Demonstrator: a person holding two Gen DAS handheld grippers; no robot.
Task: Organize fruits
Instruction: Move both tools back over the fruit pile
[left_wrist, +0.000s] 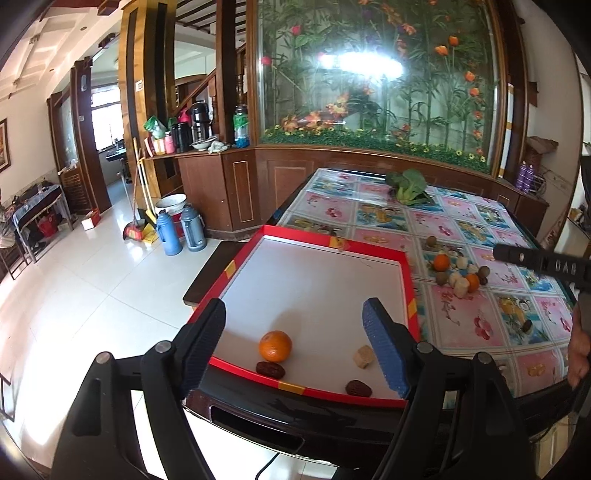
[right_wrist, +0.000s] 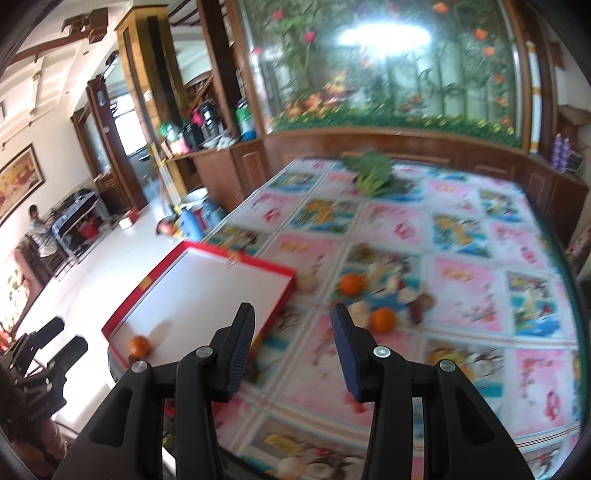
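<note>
A red-rimmed tray with a white floor lies at the table's left corner. In it are an orange, two dark dates and a pale chunk. My left gripper hangs open above the tray's near end, its pads touching nothing. On the cloth to the right lies a pile of fruit with two oranges, pale pieces and brown round ones. My right gripper is open and empty above the cloth, just short of that fruit pile and right of the tray. This view is blurred.
The table has a flowered plastic cloth. Leafy greens lie at its far end. A wooden cabinet and a painted glass wall stand behind. Thermos flasks stand on the tiled floor to the left. A person sits far off.
</note>
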